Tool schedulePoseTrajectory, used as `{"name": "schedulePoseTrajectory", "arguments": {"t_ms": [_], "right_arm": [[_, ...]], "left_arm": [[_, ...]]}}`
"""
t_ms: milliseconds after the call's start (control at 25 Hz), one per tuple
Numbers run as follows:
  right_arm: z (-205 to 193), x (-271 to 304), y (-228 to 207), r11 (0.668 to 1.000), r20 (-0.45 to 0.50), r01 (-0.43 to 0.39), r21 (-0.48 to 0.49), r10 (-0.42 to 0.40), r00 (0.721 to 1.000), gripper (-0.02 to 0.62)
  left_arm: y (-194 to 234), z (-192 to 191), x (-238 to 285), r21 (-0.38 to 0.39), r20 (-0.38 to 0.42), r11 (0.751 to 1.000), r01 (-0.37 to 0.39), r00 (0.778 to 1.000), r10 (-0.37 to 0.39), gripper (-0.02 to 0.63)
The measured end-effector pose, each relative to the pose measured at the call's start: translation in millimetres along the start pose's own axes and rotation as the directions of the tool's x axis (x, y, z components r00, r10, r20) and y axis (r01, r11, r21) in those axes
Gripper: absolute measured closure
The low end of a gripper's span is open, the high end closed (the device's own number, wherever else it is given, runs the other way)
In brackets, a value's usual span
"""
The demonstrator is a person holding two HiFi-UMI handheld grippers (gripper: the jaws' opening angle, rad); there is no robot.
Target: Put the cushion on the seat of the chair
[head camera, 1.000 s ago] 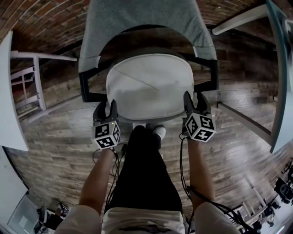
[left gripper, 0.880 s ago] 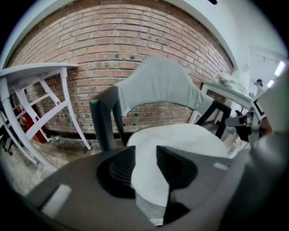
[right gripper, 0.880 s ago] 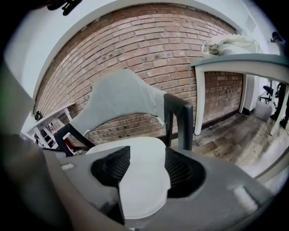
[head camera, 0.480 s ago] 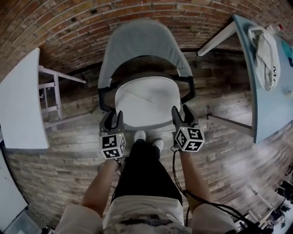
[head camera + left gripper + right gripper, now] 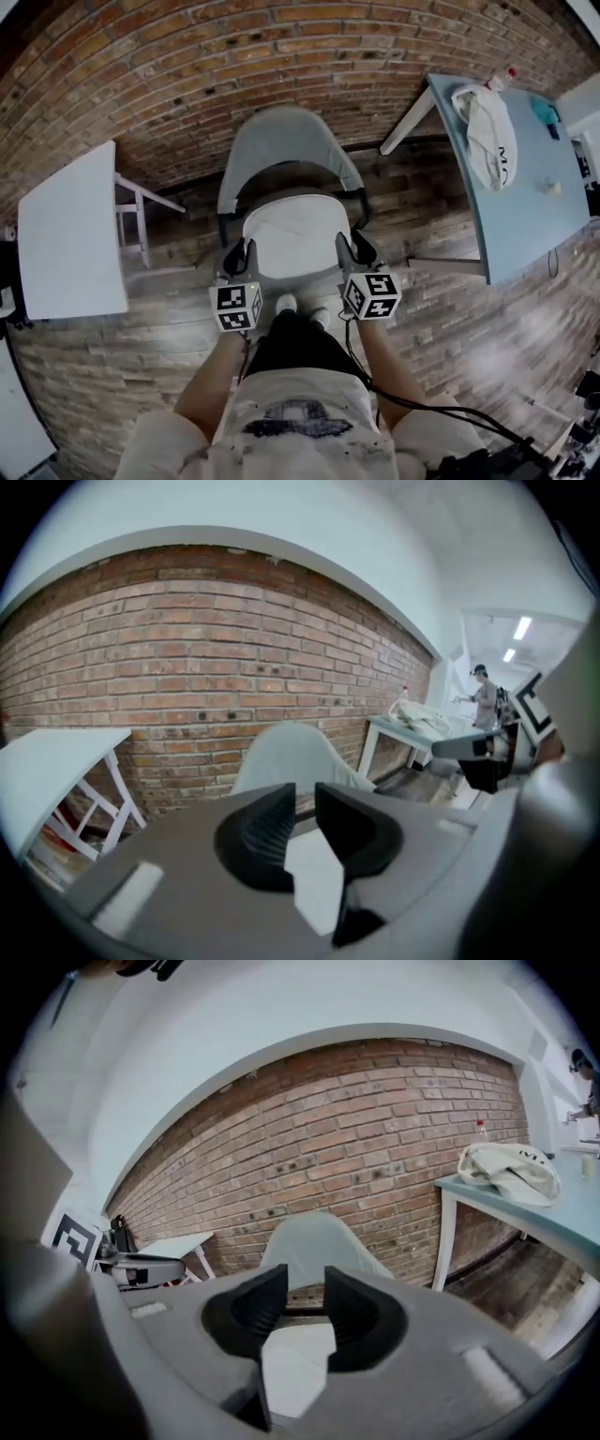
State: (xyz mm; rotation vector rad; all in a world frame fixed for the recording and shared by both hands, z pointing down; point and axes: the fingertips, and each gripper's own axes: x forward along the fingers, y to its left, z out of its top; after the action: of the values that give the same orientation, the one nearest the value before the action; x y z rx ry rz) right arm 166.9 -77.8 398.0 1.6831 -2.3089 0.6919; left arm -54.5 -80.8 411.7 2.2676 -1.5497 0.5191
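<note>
A grey shell chair (image 5: pixel 281 141) with a black frame stands against the brick wall, and a white cushion (image 5: pixel 292 234) lies flat on its seat. My left gripper (image 5: pixel 241 251) hovers at the seat's front left and my right gripper (image 5: pixel 352 244) at its front right, both lifted clear of the cushion. In the left gripper view the left gripper (image 5: pixel 305 803) has a narrow gap with its jaws closing on nothing; the chair back (image 5: pixel 286 752) shows beyond. The right gripper (image 5: pixel 307 1288) is the same, jaws closing and empty, with the cushion (image 5: pixel 295 1358) seen through the gap.
A white table (image 5: pixel 70 230) stands at the left. At the right is a pale blue table (image 5: pixel 511 206) with a white bag (image 5: pixel 487 122) on it. The floor is wooden planks. The person's feet (image 5: pixel 286 305) stand just before the chair. A cable hangs from the right arm.
Both grippers have risen from the cushion's front edge, and their jaws have narrowed. The head view has pulled back and up, so the chair looks smaller.
</note>
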Motion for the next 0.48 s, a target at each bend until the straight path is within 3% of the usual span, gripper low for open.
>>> {"name": "schedulePoseTrajectory", "arguments": {"t_ms": [240,480], "right_arm": [[48.7,-27.3,33.4,0.999,0.044,-0.034,-0.025,0.036,0.998,0.552],[84.1,-46.0,54.1,0.999,0.093,-0.042,-0.026,0.044,0.995,0.592]], "left_arm": [[-16.1,48.1,-29.9,0.019,0.050,0.999,0.049,0.997,-0.050,0.569],[-17.7,83.4,-51.0,0.041,0.094,0.997,0.063,0.993,-0.067,0.601]]}}
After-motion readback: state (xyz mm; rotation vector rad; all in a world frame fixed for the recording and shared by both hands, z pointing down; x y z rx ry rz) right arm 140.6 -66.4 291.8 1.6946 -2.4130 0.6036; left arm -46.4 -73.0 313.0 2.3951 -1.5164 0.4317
